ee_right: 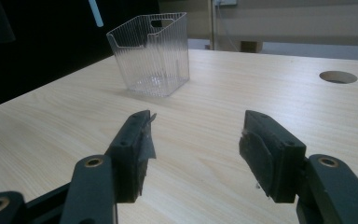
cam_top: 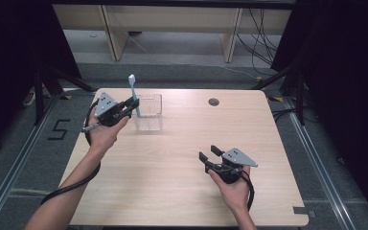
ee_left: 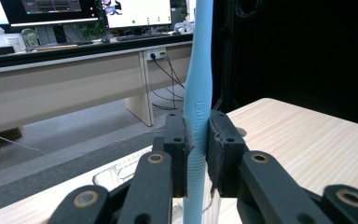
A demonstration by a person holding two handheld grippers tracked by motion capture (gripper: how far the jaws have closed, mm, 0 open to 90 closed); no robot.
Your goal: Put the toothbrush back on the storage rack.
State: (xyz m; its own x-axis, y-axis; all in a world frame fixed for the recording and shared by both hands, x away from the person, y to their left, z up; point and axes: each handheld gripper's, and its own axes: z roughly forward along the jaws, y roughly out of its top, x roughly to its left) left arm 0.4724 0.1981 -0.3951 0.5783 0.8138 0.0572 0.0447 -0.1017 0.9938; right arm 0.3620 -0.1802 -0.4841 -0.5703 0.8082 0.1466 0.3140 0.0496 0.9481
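A light blue toothbrush (cam_top: 134, 96) stands upright in my left gripper (cam_top: 130, 106), whose jaws are shut on its handle. In the left gripper view the ribbed handle (ee_left: 197, 116) is pinched between the two pads and runs out past the top and bottom edges. The brush hangs over the left rim of a clear ribbed plastic bin (cam_top: 149, 113) at the table's far left. My right gripper (cam_top: 209, 153) rests low near the front right of the table, open, with nothing between its jaws. From the right gripper (ee_right: 196, 137) view the bin (ee_right: 151, 53) stands ahead to the left.
The light wooden table (cam_top: 182, 182) has a round cable hole (cam_top: 213, 101) at the far middle. Desks, cables and black curtains lie beyond the far edge. A cable trails from each gripper along the person's forearms.
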